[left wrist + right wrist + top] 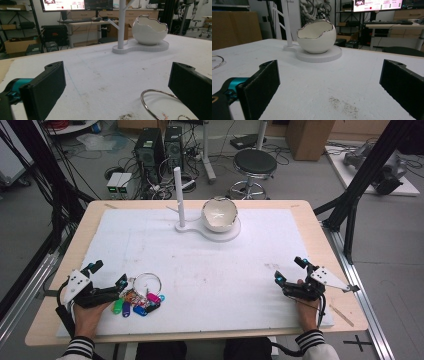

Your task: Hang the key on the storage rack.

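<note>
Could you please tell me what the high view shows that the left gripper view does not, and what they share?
High view alone: the coloured key tags bunched at the ring, the right gripper with open jaws, both hands, and the stool beyond the table. Left gripper view alone: a monitor and desks in the background, and the left gripper seen along its own open jaws. Shared: the metal ring beside the left gripper, the white egg-shaped bowl on its base, the post, and the white mat.

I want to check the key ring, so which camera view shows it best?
The high view: the whole key ring with its coloured tags lies by the left gripper. The left gripper view shows part of it; the right gripper view, a sliver.
</note>
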Demonstrator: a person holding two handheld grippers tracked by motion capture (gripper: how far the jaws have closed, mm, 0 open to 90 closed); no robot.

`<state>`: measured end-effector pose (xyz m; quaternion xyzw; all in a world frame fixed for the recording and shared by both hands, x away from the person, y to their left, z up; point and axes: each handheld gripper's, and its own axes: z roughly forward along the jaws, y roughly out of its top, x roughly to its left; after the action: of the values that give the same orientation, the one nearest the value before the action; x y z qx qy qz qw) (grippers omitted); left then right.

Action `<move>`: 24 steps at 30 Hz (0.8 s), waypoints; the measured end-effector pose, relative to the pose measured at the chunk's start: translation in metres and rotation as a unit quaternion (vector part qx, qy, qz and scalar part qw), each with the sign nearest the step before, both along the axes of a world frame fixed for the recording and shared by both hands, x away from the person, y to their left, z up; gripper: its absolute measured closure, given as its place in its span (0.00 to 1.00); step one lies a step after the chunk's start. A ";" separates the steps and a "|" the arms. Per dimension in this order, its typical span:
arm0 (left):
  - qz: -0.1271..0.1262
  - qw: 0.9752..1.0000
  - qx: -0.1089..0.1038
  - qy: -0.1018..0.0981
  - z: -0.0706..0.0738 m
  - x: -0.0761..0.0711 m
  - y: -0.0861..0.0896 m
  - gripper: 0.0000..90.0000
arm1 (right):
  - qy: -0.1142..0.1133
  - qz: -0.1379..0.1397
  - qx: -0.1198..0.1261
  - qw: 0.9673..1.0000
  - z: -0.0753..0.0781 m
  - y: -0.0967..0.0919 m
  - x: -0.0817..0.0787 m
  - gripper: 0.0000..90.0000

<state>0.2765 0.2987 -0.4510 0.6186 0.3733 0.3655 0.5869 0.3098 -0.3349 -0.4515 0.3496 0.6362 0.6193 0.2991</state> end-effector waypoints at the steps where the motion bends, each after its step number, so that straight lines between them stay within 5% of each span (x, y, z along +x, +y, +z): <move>1: 0.000 1.000 0.000 0.000 0.000 0.000 0.000 0.02 | 0.001 0.000 0.000 1.000 0.000 0.000 0.000 0.03; 24: -0.005 1.000 0.002 0.012 0.002 0.001 0.001 0.02 | -0.001 0.000 -0.001 1.000 0.000 0.001 -0.001 0.03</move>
<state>0.2778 0.2999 -0.4492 0.6257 0.3766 0.3557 0.5833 0.3086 -0.3338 -0.4516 0.3489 0.6363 0.6192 0.3000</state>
